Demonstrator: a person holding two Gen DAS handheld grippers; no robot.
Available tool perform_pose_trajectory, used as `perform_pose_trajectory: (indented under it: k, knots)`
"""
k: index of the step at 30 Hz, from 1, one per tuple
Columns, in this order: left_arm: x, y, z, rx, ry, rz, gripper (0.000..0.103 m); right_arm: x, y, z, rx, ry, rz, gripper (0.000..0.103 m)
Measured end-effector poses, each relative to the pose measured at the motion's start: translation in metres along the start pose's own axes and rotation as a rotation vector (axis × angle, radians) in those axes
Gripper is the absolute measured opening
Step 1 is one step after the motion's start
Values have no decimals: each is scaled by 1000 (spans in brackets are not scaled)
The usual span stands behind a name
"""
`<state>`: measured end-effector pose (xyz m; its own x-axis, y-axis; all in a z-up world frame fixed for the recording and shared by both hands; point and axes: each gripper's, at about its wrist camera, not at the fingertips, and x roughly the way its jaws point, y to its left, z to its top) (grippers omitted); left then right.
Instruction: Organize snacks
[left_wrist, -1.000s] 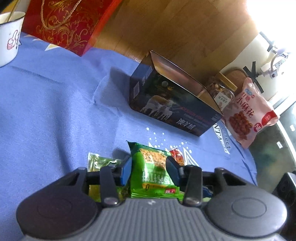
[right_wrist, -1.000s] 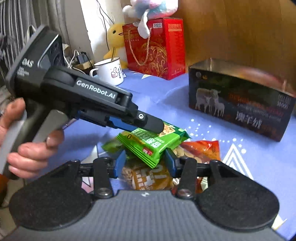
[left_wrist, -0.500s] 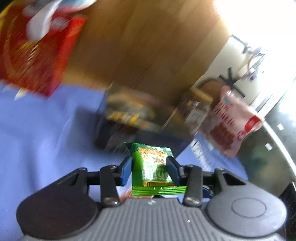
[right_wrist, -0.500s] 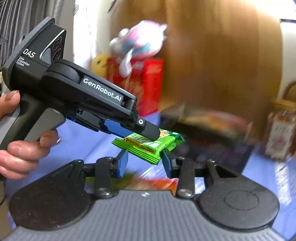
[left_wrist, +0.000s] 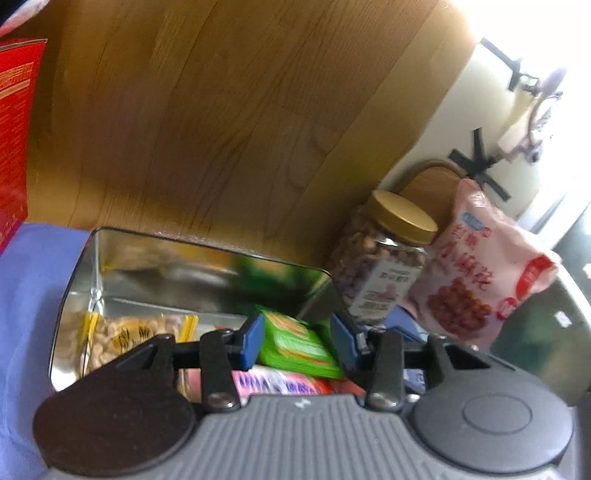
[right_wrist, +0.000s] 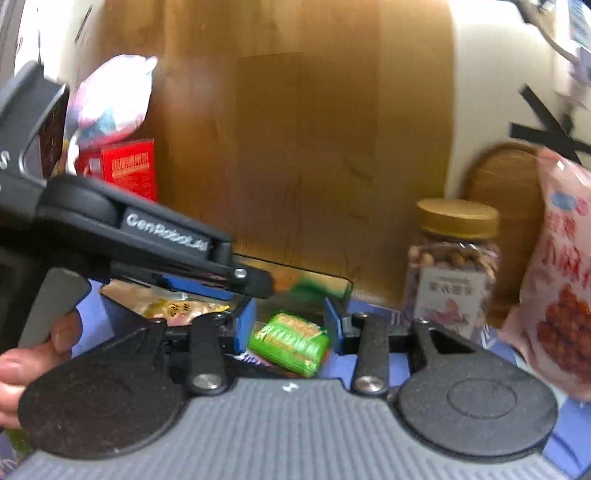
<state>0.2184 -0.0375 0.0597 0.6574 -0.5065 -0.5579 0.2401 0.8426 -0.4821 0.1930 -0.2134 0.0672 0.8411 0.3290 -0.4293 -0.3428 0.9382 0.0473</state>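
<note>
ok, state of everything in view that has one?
left claw: open, over the tin
right claw: open, holding nothing
green packet: loose in the tin, looks ungripped
tin: no lid on, snack packets inside
jar: upright, gold lid on, nuts inside
pink bag: upright beside the jar, outside the tin

Readable only in part: "GenRobot.AI" in white along the black arm of the left hand-held gripper (right_wrist: 258, 284), blurred. Large red Chinese characters on the pink snack bag (left_wrist: 480, 273), roughly "小麻花". Dark characters on the nut jar (right_wrist: 452, 266) label, on the red box (right_wrist: 129, 168) and on the green packet (right_wrist: 290, 341), all too smeared to read.
</note>
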Motion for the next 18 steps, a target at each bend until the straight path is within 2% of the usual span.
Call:
perform_pose_trajectory:
  k: [5, 9, 11, 14, 18]
  knots:
    - [-60, -2, -39, 47, -31, -59, 40, -57, -12, -38, 155, -14, 68, 44]
    - [-101, -9, -97, 110, -21, -52, 40, -109, -11, -91, 291, -17, 106, 44]
    - [-113, -11, -126, 120, 9, -55, 40, -128, -7, -113, 336, -23, 110, 44]
    - [-125, -12, -161, 114, 51, -51, 40, -137, 2, -125, 346, -16, 102, 44]
    - [-131, -7, -185, 77, 92, -59, 40, -144, 13, -139, 374, 6, 98, 44]
